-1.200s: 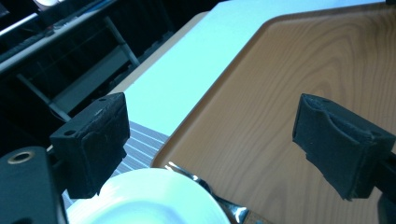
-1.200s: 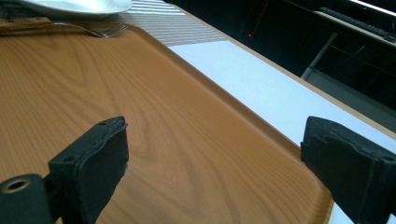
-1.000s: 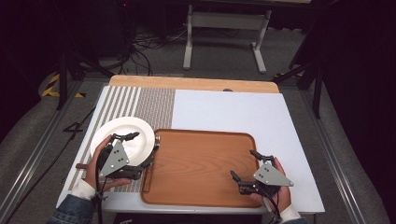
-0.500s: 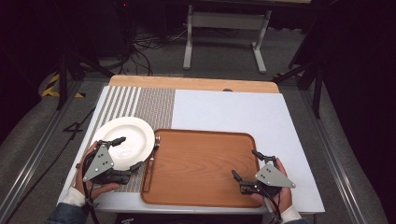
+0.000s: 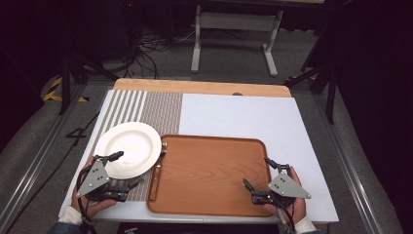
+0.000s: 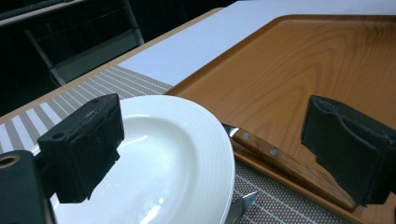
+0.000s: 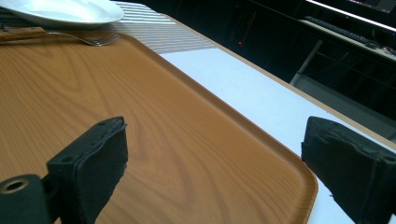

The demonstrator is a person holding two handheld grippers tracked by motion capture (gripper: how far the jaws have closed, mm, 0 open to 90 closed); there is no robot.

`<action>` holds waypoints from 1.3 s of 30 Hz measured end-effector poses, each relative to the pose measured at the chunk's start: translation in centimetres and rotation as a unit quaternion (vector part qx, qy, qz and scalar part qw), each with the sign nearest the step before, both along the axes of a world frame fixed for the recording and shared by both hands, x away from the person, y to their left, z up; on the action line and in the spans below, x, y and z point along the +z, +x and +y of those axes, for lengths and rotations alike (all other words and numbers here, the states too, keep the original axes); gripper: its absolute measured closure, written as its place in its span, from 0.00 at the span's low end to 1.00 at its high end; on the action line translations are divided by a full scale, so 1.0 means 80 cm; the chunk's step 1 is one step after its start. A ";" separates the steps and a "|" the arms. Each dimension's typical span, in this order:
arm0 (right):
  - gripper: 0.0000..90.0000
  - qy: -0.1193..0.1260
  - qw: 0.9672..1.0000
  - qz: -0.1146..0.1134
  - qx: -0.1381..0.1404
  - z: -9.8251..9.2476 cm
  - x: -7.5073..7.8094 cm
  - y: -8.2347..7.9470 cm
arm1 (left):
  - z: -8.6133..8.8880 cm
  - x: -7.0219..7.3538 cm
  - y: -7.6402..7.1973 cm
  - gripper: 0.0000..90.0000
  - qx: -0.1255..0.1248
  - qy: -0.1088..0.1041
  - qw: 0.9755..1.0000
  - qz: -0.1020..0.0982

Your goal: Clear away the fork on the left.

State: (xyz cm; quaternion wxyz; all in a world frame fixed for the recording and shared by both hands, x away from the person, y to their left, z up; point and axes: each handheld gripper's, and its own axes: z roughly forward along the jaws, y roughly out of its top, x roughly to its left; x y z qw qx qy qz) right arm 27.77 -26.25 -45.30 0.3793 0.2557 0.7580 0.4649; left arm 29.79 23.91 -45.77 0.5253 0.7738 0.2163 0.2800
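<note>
Both claws are sitting wide apart with nothing in them. Left claw (image 5: 122, 169) is hanging over the near edge of the plate (image 5: 127, 148), right claw (image 5: 263, 173) over the tray (image 5: 209, 171) corner. A fork (image 5: 157, 168) is lying along the tray's left rim beside the plate, all on the table (image 5: 243, 117).

A white round plate (image 5: 127, 148) lay upright and empty on a striped grey placemat (image 5: 156, 109) at the table's left. A rectangular wooden tray (image 5: 209, 170) with a raised rim and rounded corners lay flat just right of the plate, its left edge over the mat; nothing lay inside it. A fork (image 5: 157, 168) with a riveted wooden handle rested along the tray's left rim, tines pointing away, close beside the plate's edge.
</note>
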 end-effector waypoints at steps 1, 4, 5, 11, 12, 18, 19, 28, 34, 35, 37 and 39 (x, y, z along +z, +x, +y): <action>0.09 0.000 1.000 0.000 0.000 0.000 0.000 0.000 | 0.000 0.000 0.000 0.08 0.000 0.000 1.000 0.000; 0.09 -0.004 1.000 -0.002 0.002 0.001 0.000 -0.001 | 0.000 -0.001 0.001 0.07 -0.001 0.002 1.000 0.001; 0.09 -0.004 1.000 -0.003 0.002 0.001 0.000 -0.001 | -0.001 -0.001 0.001 0.07 -0.004 0.002 1.000 0.000; 0.09 -0.007 1.000 -0.004 -0.001 0.004 0.000 -0.001 | 0.001 -0.002 0.001 0.08 -0.006 0.005 1.000 -0.001; 0.09 -0.009 1.000 -0.002 0.000 0.005 -0.001 -0.001 | 0.001 -0.002 0.001 0.08 -0.006 0.006 1.000 -0.002; 0.09 -0.012 1.000 -0.002 0.000 0.004 -0.002 -0.001 | -0.002 -0.003 0.000 0.08 -0.010 0.013 1.000 -0.003; 0.09 -0.012 1.000 -0.003 0.000 0.004 -0.002 -0.001 | -0.002 -0.003 0.000 0.08 -0.009 0.013 1.000 -0.003; 0.09 -0.014 1.000 -0.004 0.001 0.005 -0.001 -0.001 | -0.003 -0.004 0.001 0.08 -0.005 0.017 1.000 -0.001; 0.09 -0.015 1.000 -0.006 0.000 0.005 0.000 -0.003 | -0.006 -0.004 0.001 0.09 -0.004 0.021 1.000 -0.001; 0.09 -0.015 1.000 -0.007 0.000 0.005 0.000 -0.003 | -0.007 -0.004 0.001 0.09 -0.001 0.026 1.000 -0.001; 0.09 -0.013 1.000 -0.007 0.001 0.005 0.000 -0.001 | -0.008 -0.005 0.002 0.09 -0.001 0.027 1.000 0.000; 0.09 -0.012 1.000 -0.008 0.001 0.006 0.001 0.001 | -0.008 -0.005 0.001 0.09 -0.001 0.025 1.000 0.002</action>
